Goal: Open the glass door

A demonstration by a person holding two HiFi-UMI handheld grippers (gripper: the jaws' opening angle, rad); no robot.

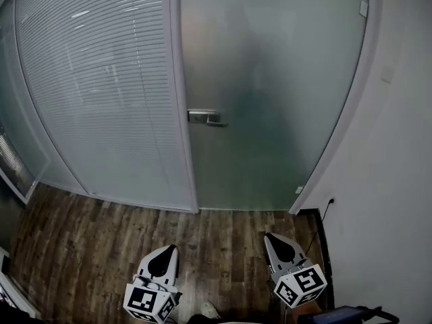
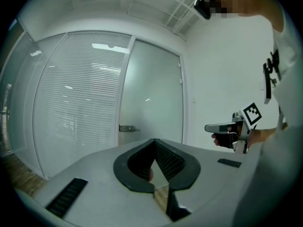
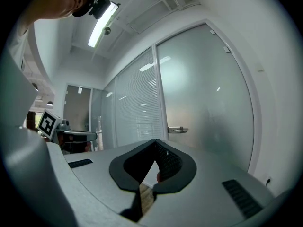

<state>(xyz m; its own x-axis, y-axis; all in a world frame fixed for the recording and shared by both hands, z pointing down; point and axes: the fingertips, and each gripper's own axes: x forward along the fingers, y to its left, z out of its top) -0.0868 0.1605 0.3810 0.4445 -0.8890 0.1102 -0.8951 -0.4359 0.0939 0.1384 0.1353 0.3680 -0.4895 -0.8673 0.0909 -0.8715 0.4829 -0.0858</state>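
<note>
The frosted glass door (image 1: 270,79) stands closed ahead, its metal lever handle (image 1: 206,117) at its left edge. Both grippers are low and well short of it, over the floor. My left gripper (image 1: 167,248) points at the door, jaws together, nothing between them. My right gripper (image 1: 273,237) is shut too and holds nothing. In the left gripper view the handle (image 2: 127,128) shows far beyond the closed jaws of the left gripper (image 2: 154,141). In the right gripper view the handle (image 3: 176,129) lies beyond the right gripper (image 3: 155,141).
A fixed glass panel with blinds (image 1: 101,93) adjoins the door's left side. A white wall (image 1: 398,147) runs along the right, with a socket and cable (image 1: 331,200) near the floor. Dark wooden floorboards (image 1: 223,238) lie between me and the door.
</note>
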